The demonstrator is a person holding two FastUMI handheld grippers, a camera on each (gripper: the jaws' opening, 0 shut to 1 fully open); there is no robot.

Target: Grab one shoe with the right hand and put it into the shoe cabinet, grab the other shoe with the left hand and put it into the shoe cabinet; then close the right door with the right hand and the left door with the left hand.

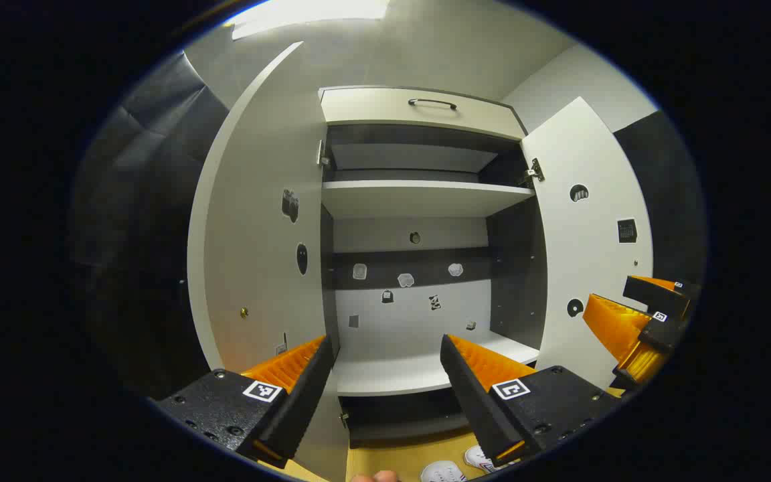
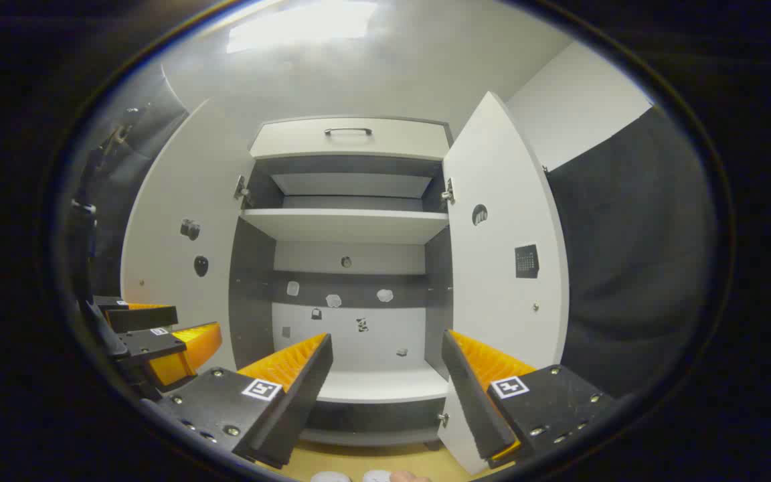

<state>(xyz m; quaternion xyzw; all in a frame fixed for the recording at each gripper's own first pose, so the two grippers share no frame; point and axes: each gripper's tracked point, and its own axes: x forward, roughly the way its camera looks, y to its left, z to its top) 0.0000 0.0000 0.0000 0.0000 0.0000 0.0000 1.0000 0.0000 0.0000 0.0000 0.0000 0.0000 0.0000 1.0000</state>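
Observation:
The white shoe cabinet (image 1: pixel 419 197) stands in front of me with both doors swung open, the left door (image 1: pixel 258 254) and the right door (image 1: pixel 586 254). Its lower shelf (image 1: pixel 399 375) is bare. Two white shoes (image 1: pixel 442 472) lie on the wooden floor below it, cut off by the picture's bottom edge; their toes (image 2: pixel 330 476) also peek in at the bottom of the right gripper view. My left gripper (image 1: pixel 384 338) is open and holds nothing, raised before the cabinet's mouth. My right gripper (image 2: pixel 386 335) is open and holds nothing, beside the right door (image 2: pixel 499 268).
A drawer with a dark handle (image 1: pixel 432 103) tops the cabinet. Small stickers dot the doors and the back wall (image 1: pixel 405 280). Black cloth hangs on both sides. The other gripper shows at the right (image 1: pixel 646 321) and at the left (image 2: pixel 151 335).

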